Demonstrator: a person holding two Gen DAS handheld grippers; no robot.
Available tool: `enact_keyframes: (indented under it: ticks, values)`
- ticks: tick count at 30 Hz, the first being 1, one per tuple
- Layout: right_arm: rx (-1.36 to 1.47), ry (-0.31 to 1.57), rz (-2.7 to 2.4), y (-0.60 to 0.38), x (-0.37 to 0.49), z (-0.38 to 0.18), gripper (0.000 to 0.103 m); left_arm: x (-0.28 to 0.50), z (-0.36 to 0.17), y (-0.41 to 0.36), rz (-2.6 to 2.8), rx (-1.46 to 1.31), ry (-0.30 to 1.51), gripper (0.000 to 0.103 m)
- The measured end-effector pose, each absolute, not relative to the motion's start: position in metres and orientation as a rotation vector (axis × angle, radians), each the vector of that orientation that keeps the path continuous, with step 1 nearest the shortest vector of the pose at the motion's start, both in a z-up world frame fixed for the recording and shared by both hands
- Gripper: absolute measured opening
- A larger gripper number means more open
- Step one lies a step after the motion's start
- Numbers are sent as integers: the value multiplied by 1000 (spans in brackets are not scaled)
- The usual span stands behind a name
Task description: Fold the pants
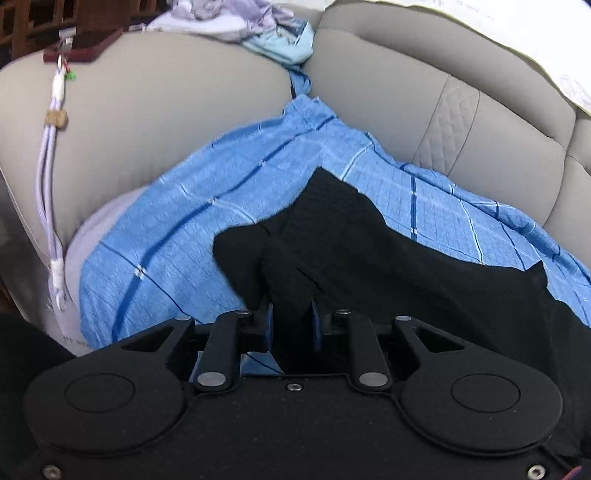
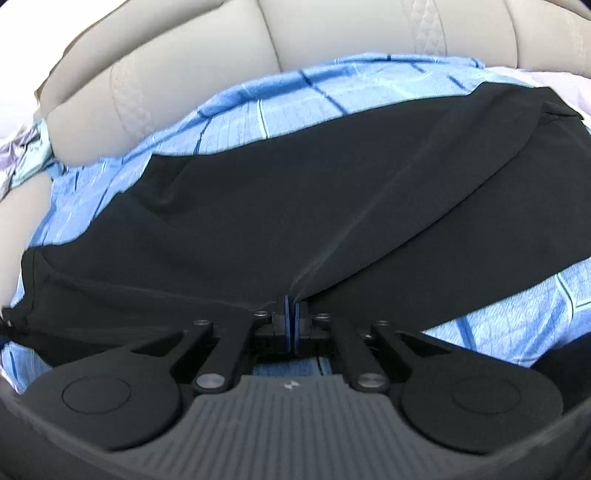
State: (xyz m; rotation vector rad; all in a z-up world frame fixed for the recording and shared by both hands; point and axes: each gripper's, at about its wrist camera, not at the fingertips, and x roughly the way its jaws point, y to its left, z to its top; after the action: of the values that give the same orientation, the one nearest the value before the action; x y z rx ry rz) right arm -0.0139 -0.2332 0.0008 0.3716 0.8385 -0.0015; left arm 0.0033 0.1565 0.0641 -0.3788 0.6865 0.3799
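While I look along both grippers, no brand, label or readable writing shows anywhere; the pale sheet (image 1: pixel 517 33) at the top right of the left view carries only faint marks too blurred to read. My left gripper (image 1: pixel 291 321) has its blue-padded fingers (image 1: pixel 269 319) partly closed on a bunched fold of the black pants (image 1: pixel 351 240), which fills the gap between them. My right gripper (image 2: pixel 290 314) has its blue pads pressed nearly together, pinching a thin edge of the same pants (image 2: pixel 295 192), and a crease runs up the fabric from the pinch. The pants are plain matte black, with a fine woven texture in the left view and a smoother look in the right. They lie spread across a blue checked sheet (image 1: pixel 184 229) with darker blue and white lines, which covers the seat of a beige leather sofa (image 1: pixel 166 110). One back cushion has a quilted diamond panel (image 1: pixel 447 129). Crumpled lilac and pale blue clothes (image 1: pixel 266 26) sit on the sofa's top, and a bundle of lilac cords (image 1: pixel 50 177) hangs down its left side.
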Motion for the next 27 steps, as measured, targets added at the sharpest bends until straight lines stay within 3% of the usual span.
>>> enact_keyframes:
  ticks: [1,2,3,7,9,14,17,20,27]
  values:
    - [352,857,7,-230,-13,-1,11,4,66,156,389,-363,675,19]
    - [323,876,12,-225,-11,-3,21,3,67,156,390,-351,664,19]
    - [295,889,17,-219,-11,-3,41,4,68,154,390,-341,654,19]
    - [244,905,79,-208,-13,13,48,4,85,163,377,-299,578,19]
    - [249,885,146,-205,-11,29,61,4,93,167,378,-272,543,18]
    - [239,775,273,-195,13,73,75,19,70,174,407,-257,650,18]
    - [229,745,292,-185,39,94,77,17,53,180,410,-295,690,19]
    - [166,688,333,-172,60,110,89,16,50,179,401,-276,677,19]
    - [83,726,297,-134,170,77,85,17,48,187,383,-290,684,20]
